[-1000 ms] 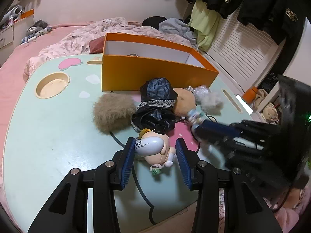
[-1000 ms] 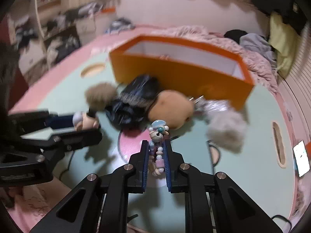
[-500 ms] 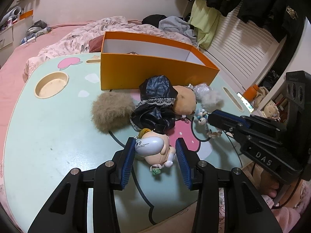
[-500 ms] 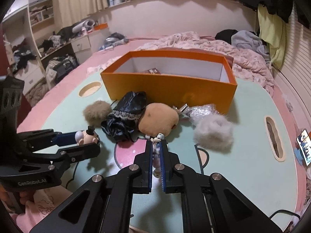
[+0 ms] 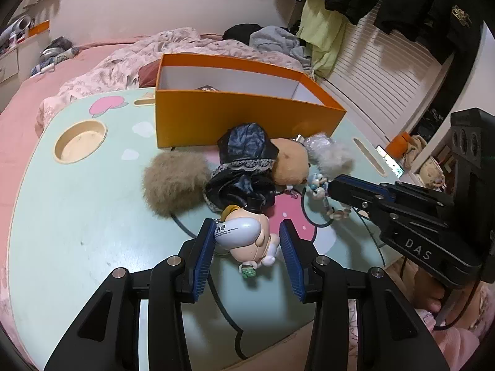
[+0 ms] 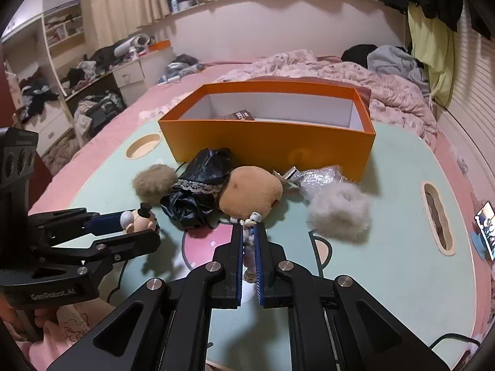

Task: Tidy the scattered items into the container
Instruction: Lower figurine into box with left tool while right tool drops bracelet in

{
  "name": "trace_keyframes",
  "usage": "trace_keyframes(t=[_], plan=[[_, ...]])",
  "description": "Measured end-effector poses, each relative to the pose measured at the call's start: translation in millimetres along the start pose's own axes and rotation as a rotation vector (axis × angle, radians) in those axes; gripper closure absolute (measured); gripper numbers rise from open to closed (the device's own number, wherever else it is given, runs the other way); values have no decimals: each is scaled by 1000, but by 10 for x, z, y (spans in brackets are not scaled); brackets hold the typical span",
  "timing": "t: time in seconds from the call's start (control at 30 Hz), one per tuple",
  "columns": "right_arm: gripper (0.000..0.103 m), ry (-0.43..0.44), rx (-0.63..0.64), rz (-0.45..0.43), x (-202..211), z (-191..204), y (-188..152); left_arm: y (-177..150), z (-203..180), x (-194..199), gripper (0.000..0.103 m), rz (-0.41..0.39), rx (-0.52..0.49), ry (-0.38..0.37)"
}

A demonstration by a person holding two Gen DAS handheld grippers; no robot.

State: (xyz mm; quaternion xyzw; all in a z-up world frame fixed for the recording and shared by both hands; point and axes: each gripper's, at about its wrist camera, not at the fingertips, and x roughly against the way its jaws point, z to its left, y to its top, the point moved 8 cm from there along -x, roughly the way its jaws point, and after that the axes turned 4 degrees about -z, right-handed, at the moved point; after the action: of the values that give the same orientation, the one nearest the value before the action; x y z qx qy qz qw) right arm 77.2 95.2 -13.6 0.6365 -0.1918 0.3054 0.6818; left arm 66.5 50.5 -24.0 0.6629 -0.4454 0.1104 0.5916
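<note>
Left gripper point(image 5: 247, 247) tilts down at my table point(image 5: 77, 216), jaws part-open astride the figurine point(image 5: 244, 238). Right gripper point(image 6: 249, 244), angled likewise, is clamped on the bead charm point(image 6: 249, 249), before the box point(image 6: 269, 142).

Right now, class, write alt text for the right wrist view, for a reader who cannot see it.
The right gripper is shut on a small beaded charm above a mint-green table. Ahead lie a tan plush, black fabric, two fur pom-poms and an open orange box. At left, the left gripper holds a top-hatted figurine.
</note>
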Motion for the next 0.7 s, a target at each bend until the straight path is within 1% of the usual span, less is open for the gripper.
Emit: trace_keyframes(t=[0.2, 0.37, 0.47, 0.53, 0.7], plan=[[95, 6, -15, 17, -46, -17, 45, 145, -39, 5, 59, -1, -33, -19], [95, 13, -36, -3, -2, -52, 222, 353, -88, 30, 59, -15, -44, -58], [95, 38, -65, -38, 75, -79, 457, 580, -149, 56, 59, -37, -67, -88], [95, 54, -73, -63, 105, -102, 649, 792, -196, 37, 59, -58, -91, -102], [95, 31, -38, -120, 11, -188, 1115, 1285, -194, -180, 59, -86, -123, -93]])
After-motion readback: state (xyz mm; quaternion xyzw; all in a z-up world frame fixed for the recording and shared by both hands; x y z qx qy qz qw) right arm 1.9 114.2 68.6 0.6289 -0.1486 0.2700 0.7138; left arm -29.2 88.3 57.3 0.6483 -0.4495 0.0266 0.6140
